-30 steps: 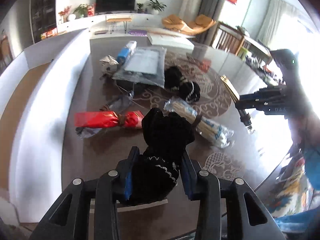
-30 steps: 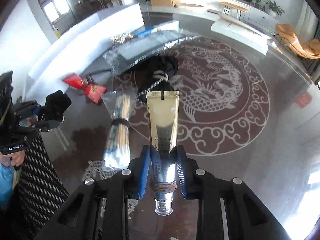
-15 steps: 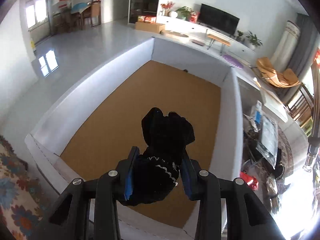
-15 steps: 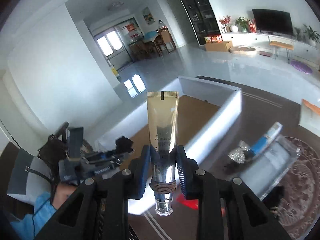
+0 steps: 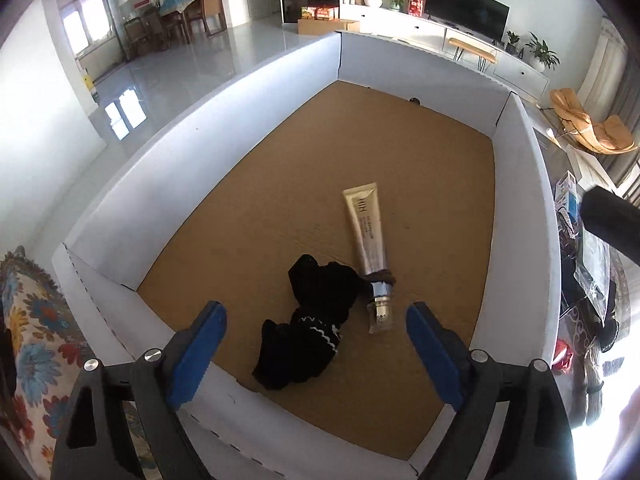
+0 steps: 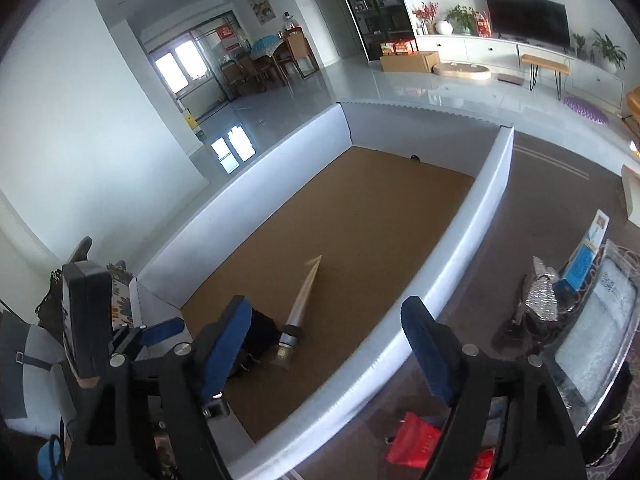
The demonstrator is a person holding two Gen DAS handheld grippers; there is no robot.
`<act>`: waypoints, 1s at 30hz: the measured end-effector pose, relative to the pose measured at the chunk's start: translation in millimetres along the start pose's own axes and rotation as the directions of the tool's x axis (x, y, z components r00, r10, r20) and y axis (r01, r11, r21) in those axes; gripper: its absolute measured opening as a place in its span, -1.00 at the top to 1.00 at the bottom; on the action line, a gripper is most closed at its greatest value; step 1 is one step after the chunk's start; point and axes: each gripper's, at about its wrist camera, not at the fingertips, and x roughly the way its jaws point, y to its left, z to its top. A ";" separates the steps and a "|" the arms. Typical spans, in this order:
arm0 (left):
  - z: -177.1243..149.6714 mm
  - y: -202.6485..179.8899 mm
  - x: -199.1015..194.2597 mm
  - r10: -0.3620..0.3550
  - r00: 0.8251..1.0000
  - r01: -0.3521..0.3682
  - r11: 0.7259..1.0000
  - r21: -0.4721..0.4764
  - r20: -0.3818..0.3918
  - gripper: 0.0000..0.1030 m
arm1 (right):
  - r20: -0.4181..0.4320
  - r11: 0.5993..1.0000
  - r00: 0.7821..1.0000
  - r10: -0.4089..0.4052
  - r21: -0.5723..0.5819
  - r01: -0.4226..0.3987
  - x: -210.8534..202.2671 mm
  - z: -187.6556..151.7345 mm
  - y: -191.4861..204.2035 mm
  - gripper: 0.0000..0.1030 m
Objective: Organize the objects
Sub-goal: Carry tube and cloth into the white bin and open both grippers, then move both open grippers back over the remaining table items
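Now both the left gripper (image 5: 316,348) and right gripper (image 6: 326,344) gape wide above the box (image 5: 520,184), empty

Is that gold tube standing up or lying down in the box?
Lying down. The gold tube rests flat on the brown floor of the white box, cap end beside the black cloth.
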 end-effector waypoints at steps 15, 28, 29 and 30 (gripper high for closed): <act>-64.5 -51.1 -96.7 -0.218 0.959 0.218 0.976 0.018 0.180 -0.78 | 0.097 0.945 0.940 -0.327 0.044 0.324 -140.1 -140.1 -148.4 -0.78; -148.8 -191.8 -103.1 -0.472 0.881 0.456 0.826 0.331 -0.035 -0.78 | -0.050 0.823 0.841 -0.538 0.183 0.537 -186.4 -249.2 -253.8 -0.78; -153.5 -200.0 -95.4 -0.461 0.886 0.452 0.824 0.341 -0.059 -0.78 | -0.054 0.822 0.841 -0.538 0.187 0.537 -185.5 -251.6 -255.7 -0.78; -157.6 -207.5 -87.3 -0.450 0.889 0.450 0.824 0.344 -0.083 -0.78 | -0.058 0.821 0.841 -0.537 0.191 0.538 -184.8 -253.6 -257.3 -0.78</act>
